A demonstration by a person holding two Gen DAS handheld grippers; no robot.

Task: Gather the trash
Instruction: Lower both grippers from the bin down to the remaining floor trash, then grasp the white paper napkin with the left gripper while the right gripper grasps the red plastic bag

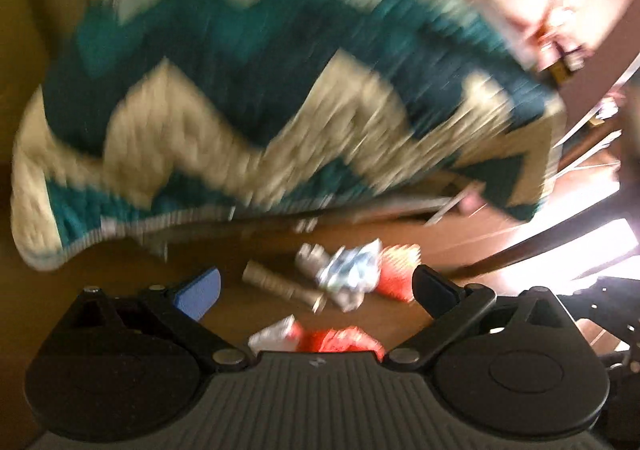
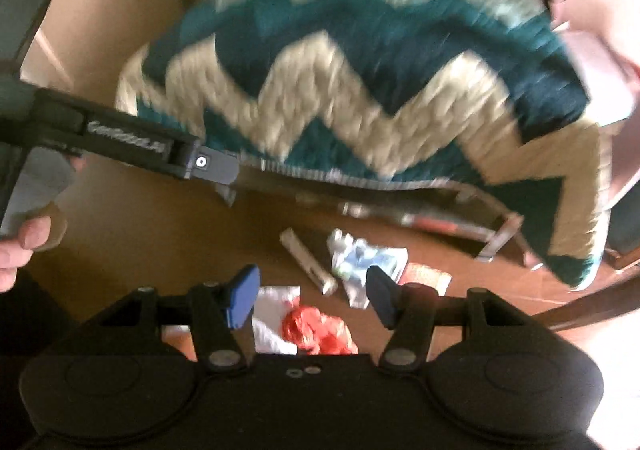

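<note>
Trash lies on the brown wooden floor [image 1: 120, 274]: a cardboard tube [image 1: 280, 284], a crumpled white-blue wrapper [image 1: 348, 270], a red-orange wrapper [image 1: 396, 270], and a crumpled red and white wrapper [image 1: 320, 338] nearest me. My left gripper [image 1: 316, 290] is open and empty above the pile. My right gripper [image 2: 312, 296] is open and empty above the same trash: tube [image 2: 308, 262], white-blue wrapper [image 2: 364, 258], red wrapper [image 2: 320, 330]. The left gripper's body [image 2: 120, 138] shows at the left in the right wrist view, held by a hand [image 2: 20, 246].
A bed with a teal and cream zigzag quilt [image 1: 280, 90] hangs over the floor behind the trash; its metal frame [image 2: 440, 218] runs below the quilt edge. A beige wall [image 2: 100, 10] is at the left. Dark furniture legs [image 1: 560, 242] stand at the right.
</note>
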